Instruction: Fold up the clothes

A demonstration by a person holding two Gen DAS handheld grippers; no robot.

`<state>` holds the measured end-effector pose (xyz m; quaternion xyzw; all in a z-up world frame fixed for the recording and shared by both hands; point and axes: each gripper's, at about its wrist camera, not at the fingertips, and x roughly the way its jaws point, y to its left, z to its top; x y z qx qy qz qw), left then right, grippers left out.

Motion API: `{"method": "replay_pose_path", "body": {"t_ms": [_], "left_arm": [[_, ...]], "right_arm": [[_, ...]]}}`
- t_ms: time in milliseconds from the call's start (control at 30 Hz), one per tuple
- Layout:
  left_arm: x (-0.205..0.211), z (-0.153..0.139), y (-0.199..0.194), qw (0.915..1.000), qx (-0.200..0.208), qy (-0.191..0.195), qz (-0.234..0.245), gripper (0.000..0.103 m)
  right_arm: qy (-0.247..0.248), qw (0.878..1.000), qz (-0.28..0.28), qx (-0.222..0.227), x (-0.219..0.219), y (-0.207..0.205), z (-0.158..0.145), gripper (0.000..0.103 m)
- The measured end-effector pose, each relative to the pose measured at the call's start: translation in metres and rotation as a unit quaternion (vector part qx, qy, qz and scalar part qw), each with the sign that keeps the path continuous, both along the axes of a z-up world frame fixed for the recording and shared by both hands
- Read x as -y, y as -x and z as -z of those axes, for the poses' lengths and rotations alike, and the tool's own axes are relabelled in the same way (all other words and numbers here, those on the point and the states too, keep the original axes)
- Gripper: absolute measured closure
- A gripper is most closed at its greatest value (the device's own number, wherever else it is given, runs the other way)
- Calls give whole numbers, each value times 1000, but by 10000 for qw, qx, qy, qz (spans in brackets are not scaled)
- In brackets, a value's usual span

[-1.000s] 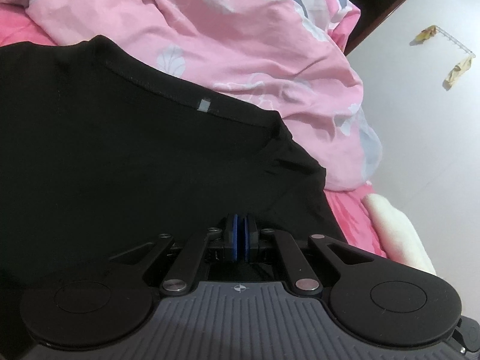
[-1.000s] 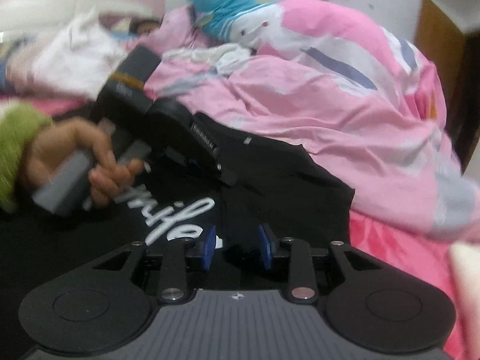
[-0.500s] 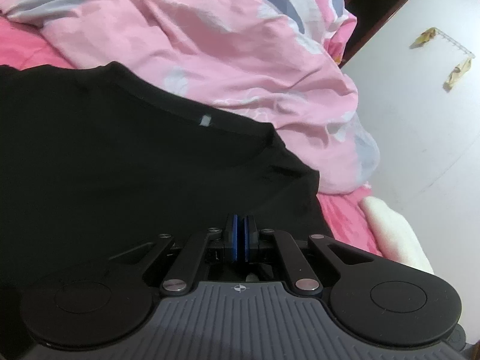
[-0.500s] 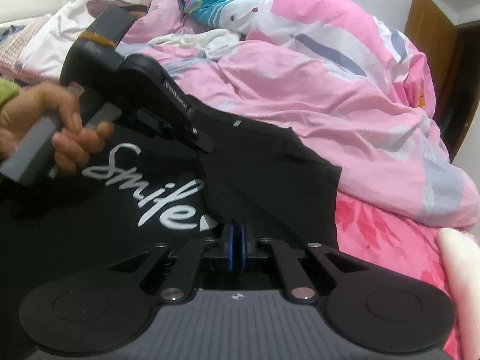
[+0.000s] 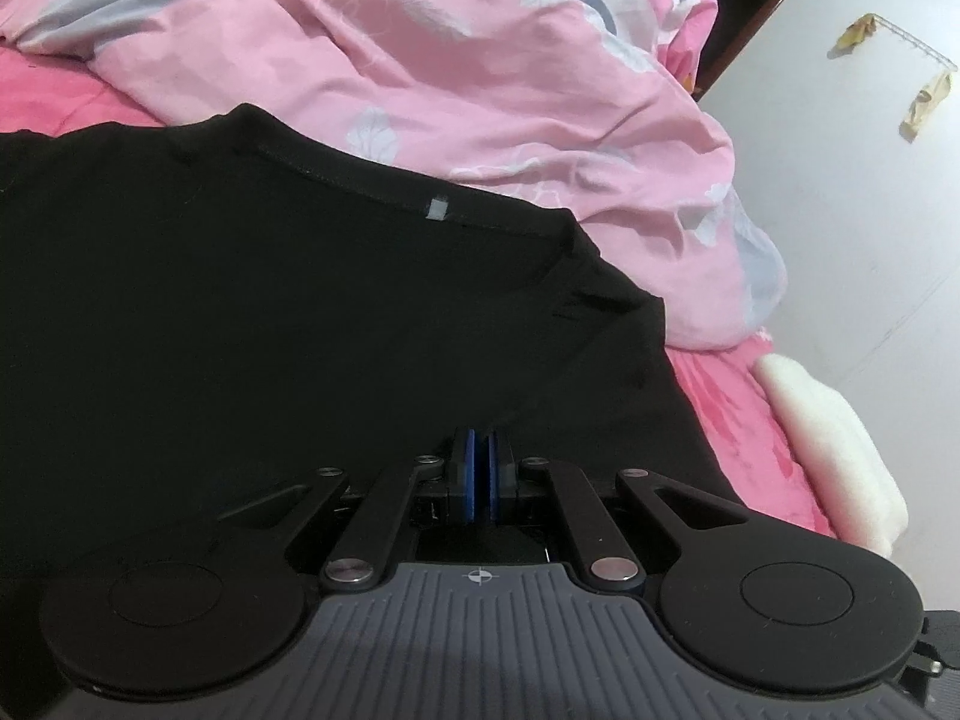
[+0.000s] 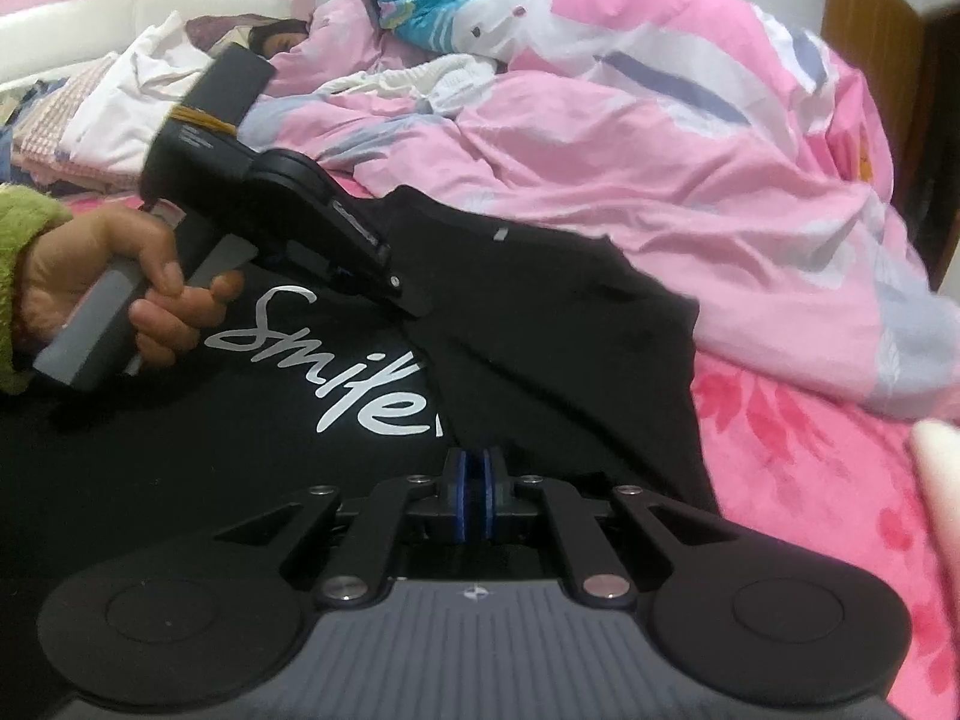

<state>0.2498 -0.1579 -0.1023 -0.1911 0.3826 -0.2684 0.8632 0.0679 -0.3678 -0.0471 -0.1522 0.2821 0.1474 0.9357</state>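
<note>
A black T-shirt with white "Smile" lettering lies spread on the bed, its grey collar tag toward the duvet. My left gripper is shut on a fold of the shirt. The right wrist view shows it held by a hand in a green sleeve, pinching the fold's upper end. My right gripper grips the same fold's near end. Its jaws are opening slightly, with black fabric still pressed between the blue pads. The folded flap covers the end of the lettering.
A rumpled pink duvet is heaped behind the shirt, with someone lying under it at the back. Pink flowered sheet shows to the right, with a white roll beside the wall. Clothes are piled at far left.
My right gripper went from open above the shirt to closed on the fold. The flap now hides the heart after the lettering. The left gripper stayed closed and tilted slightly.
</note>
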Motion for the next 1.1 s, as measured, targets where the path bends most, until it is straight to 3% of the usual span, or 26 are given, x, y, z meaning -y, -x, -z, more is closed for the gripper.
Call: {"method": "replay_pose_path", "body": {"t_ms": [33,100,167,267,333,367,600,733,833,967,1100], "left_arm": [[0,1,0,10000,5,21,-1,101],[-1,3,-1,10000,8,65,-13,101],[0,3,-1,10000,25,86,-16,101],[1,4,-1,9999,82,84,-1,101],[1,4,-2,9999,101,96,-6,101],[1,4,-2,9999,103,112,-9,101],[2,5,-5,9998,93,201,-3,101],[1,7,-5,9997,111,235,5,101],[0,9,-5,9996,126,260,-2,100],[-1,12,-5,9994,105,341,-29,100],[-5,15,-7,9988,43,484,-29,100]], "right_arm": [[134,9999,-51,50,-3,1,0,92],[360,9992,-127,102,-7,-1,1,69],[509,9984,-231,97,-9,-7,3,66],[668,9974,-259,-62,-9,-21,9,70],[515,9981,-200,-268,-3,-30,10,87],[402,9985,-140,-352,1,-31,9,101],[-228,9946,-29,-1009,6,-12,-6,102],[-359,9944,-37,-989,7,-11,-15,101],[-874,9900,461,-1008,28,-39,-23,100],[-1213,9740,1185,-1501,51,-85,-7,100],[-1328,9675,1357,-1667,64,-57,-1,99]]}}
